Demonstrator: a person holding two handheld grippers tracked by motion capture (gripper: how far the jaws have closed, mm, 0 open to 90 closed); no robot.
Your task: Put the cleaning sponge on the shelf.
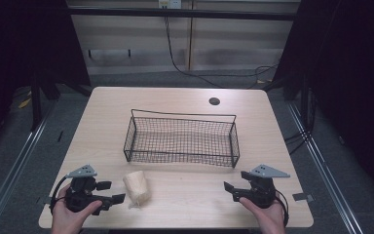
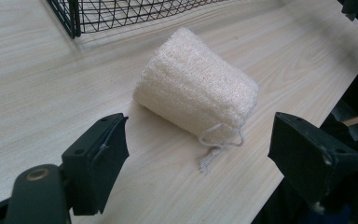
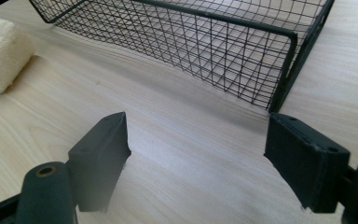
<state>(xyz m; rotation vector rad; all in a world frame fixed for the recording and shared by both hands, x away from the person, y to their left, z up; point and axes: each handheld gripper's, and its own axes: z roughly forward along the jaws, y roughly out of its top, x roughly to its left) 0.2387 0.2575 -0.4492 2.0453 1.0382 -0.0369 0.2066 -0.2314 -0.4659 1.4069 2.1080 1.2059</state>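
Note:
A cream loofah sponge (image 1: 136,188) with a short string loop lies on the wooden table (image 1: 185,200) near its front edge. In the left gripper view the sponge (image 2: 196,91) sits just ahead of the open jaws. My left gripper (image 1: 111,191) is a little to the sponge's left, open, not touching it. A black wire basket (image 1: 135,132) stands in the table's middle and looks empty. My right gripper (image 1: 233,186) is open near the front right, pointing toward the basket's near right corner (image 3: 279,93). The sponge (image 3: 0,53) lies at that view's left edge.
A dark round cable hole (image 1: 214,101) sits in the table near its far edge. Cables (image 1: 175,58) run across the floor behind the table. Dark curtains stand on both sides, and metal rails (image 1: 14,161) flank the table.

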